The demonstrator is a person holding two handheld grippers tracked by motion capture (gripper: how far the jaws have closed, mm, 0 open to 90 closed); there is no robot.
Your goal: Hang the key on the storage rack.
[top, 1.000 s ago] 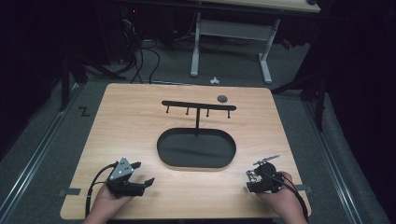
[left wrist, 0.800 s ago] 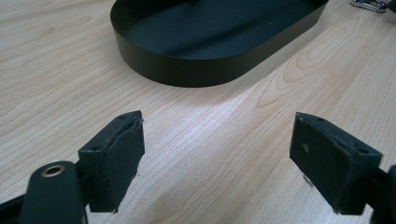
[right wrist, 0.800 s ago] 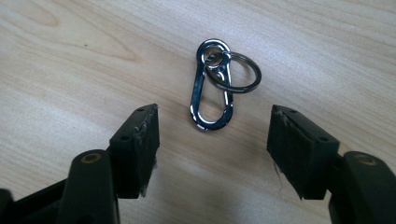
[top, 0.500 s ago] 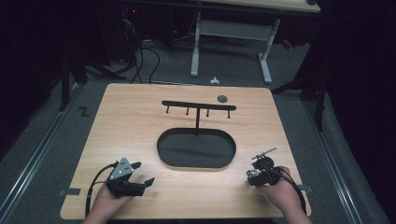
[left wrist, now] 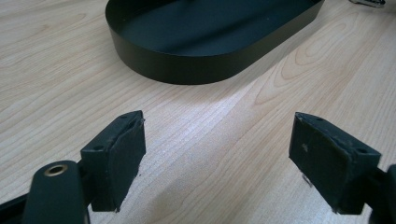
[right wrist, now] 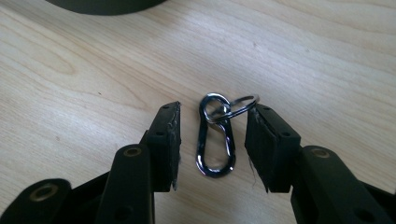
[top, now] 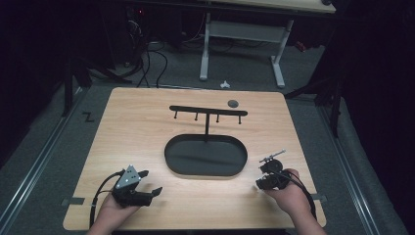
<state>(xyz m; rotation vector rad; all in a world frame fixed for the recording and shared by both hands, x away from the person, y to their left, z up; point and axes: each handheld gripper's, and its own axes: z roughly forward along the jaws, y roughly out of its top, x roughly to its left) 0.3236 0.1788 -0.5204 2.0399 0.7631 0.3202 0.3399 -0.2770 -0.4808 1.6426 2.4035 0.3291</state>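
Right gripper [right wrist: 212, 140] low over the wooden table [top: 137, 127], near its right front edge, jaws parted and straddling a dark metal carabiner clip [right wrist: 215, 142] that lies flat on the wood; a silver key ring [right wrist: 233, 108] linked through the clip's far end, by the tip of the right-hand jaw. Neither jaw touching the clip. Left gripper [left wrist: 217, 154] near the left front edge, jaws spread wide with bare wood between them. Black oval tray [top: 205, 155] at the table's centre, between the two grippers, with a black hook rack [top: 208, 112] upright behind it. Small dark disc [top: 233, 103] beyond the rack.
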